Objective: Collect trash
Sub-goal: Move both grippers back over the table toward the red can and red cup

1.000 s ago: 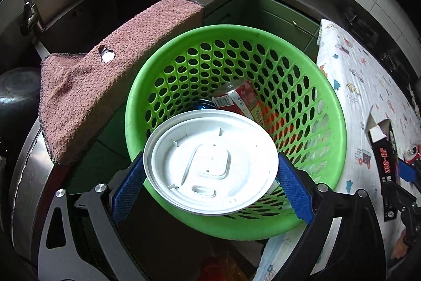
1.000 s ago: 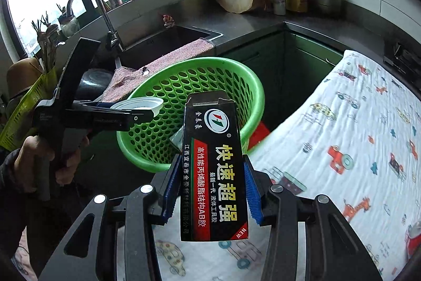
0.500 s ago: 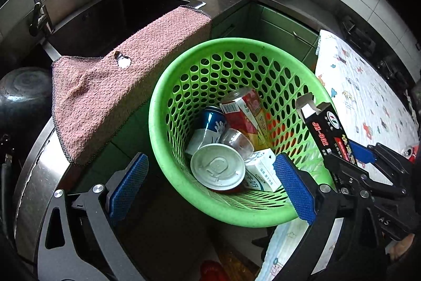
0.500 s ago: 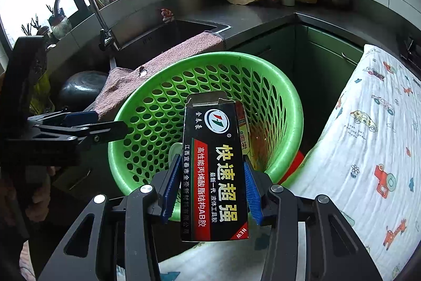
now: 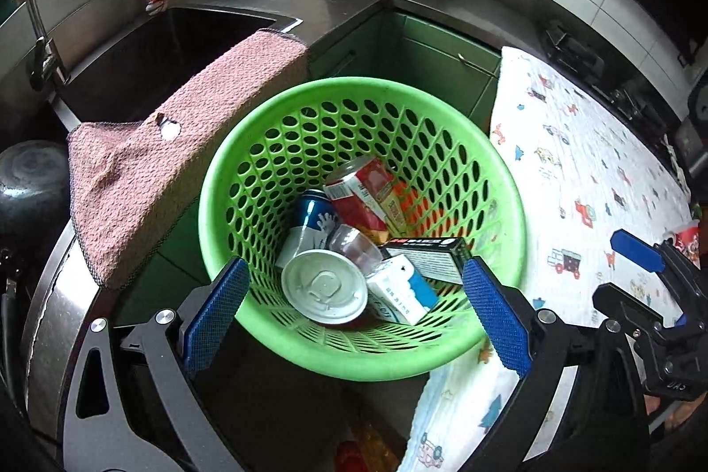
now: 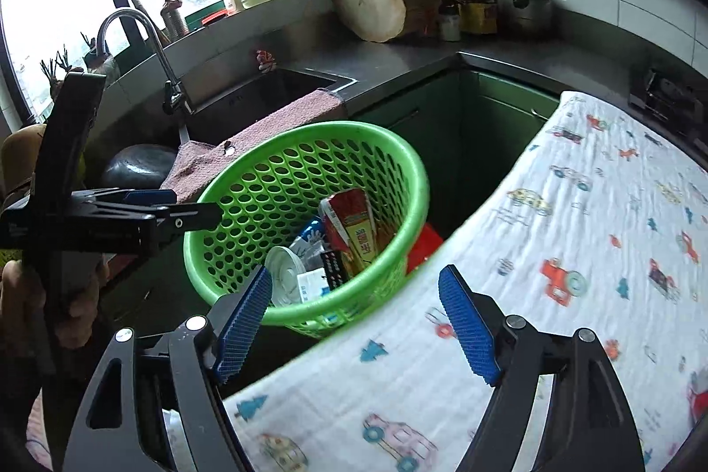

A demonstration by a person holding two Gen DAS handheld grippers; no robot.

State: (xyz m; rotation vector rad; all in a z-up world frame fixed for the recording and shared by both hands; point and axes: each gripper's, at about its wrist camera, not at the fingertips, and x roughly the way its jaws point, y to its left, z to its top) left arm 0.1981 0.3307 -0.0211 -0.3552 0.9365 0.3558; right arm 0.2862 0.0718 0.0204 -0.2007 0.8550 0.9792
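Observation:
A green perforated basket (image 5: 500, 180) (image 6: 398, 162) stands between the sink counter and the cloth-covered table. Inside lie a white round lid (image 5: 324, 287) (image 6: 283, 275), a blue can (image 5: 309, 220), a red carton (image 5: 363, 193) (image 6: 349, 220), a white-and-blue box (image 5: 400, 288), a clear cup (image 5: 354, 248) and the black glue box (image 5: 427, 257) (image 6: 332, 267). My left gripper (image 5: 354, 308) hangs open above the basket's near rim, empty. My right gripper (image 6: 356, 321) is over the table edge beside the basket; its jaws are opening with nothing between them.
A pink towel (image 5: 177, 144) drapes over the sink edge left of the basket. The sink (image 6: 265, 91), faucet (image 6: 132, 29) and a dark pot (image 5: 31, 180) lie beyond. A patterned cloth (image 6: 575, 251) covers the table at right. Bottles, a pot and a wooden block crowd the back counter.
My left gripper let the white lid fall into the basket and rose slightly. My right gripper carried the black glue box over the basket, let go of it, and drew back toward the table.

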